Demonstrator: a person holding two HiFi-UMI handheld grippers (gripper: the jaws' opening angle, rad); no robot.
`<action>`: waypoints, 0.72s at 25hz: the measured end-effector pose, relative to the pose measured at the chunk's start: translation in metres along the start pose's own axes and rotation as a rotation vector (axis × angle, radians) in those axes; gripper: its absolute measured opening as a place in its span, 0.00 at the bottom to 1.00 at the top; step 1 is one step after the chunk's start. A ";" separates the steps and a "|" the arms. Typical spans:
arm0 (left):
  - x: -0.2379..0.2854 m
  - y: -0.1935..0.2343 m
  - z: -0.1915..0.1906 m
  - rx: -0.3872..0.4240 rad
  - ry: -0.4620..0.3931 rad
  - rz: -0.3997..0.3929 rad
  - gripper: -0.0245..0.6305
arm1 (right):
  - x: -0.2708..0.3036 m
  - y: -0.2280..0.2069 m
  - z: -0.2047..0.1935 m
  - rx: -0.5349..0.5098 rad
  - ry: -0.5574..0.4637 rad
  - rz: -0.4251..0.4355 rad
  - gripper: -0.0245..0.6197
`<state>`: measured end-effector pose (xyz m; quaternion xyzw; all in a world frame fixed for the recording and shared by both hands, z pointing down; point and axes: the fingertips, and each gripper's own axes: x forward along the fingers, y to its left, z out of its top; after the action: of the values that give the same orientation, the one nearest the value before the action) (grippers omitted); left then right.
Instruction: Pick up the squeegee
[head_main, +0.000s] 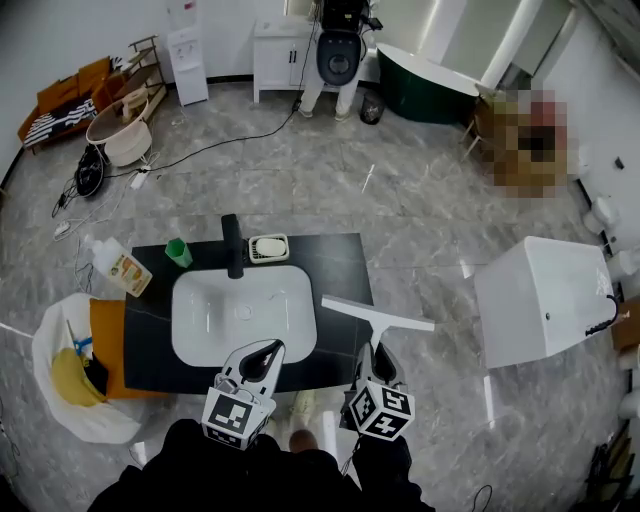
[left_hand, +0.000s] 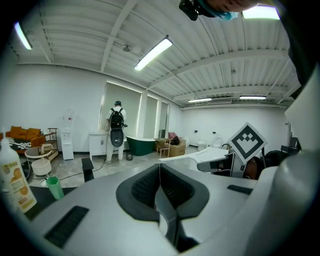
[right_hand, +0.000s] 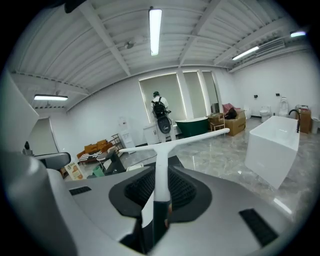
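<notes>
Your right gripper (head_main: 375, 352) is clamping the squeegee (head_main: 378, 314) by its handle. The white blade is crossing at the gripper's 12 o'clock, clear of the black countertop (head_main: 335, 262), at 3 o'clock from the white basin (head_main: 200, 330). Your left gripper (head_main: 262, 356) is hovering at the right one's 9 o'clock over the basin's near edge, its jaws pressing together on nothing.
</notes>
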<state>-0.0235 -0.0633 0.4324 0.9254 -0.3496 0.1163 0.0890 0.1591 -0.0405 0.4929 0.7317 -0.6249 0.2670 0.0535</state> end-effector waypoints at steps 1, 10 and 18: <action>-0.004 -0.003 0.004 0.008 -0.009 -0.008 0.07 | -0.007 0.001 0.004 0.002 -0.021 0.000 0.18; -0.042 -0.024 0.029 0.060 -0.069 -0.061 0.07 | -0.079 0.016 0.029 -0.001 -0.181 -0.020 0.18; -0.072 -0.045 0.044 0.099 -0.120 -0.140 0.07 | -0.151 0.024 0.040 -0.009 -0.319 -0.082 0.18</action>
<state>-0.0394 0.0044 0.3661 0.9561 -0.2827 0.0714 0.0299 0.1374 0.0715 0.3837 0.7894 -0.5963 0.1422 -0.0324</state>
